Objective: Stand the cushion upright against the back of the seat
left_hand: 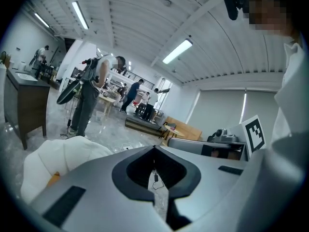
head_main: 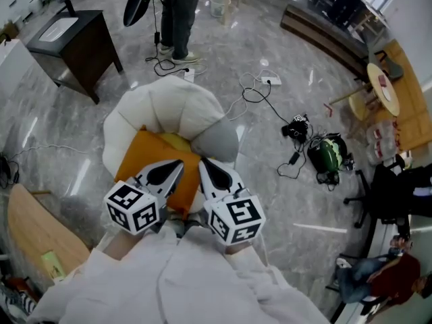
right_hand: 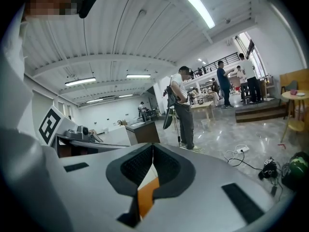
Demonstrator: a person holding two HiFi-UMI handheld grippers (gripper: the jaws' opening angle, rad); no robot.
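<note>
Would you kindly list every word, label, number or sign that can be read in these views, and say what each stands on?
No text can be read in any view.
Left gripper and right gripper: black-and-white square marker patterns only, no letters or digits.
Red-and-white packs at the right edge: print too small to read.
Yellow-green card on the wooden table: too small to read.

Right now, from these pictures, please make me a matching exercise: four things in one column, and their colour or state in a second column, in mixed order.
Things:
1. cushion
2. armchair
3. cabinet
4. right claw

Colour or state:
A. shut
B. cream-white
C. orange
D. dark brown

Pairs: 1-C, 2-B, 3-D, 4-A
</note>
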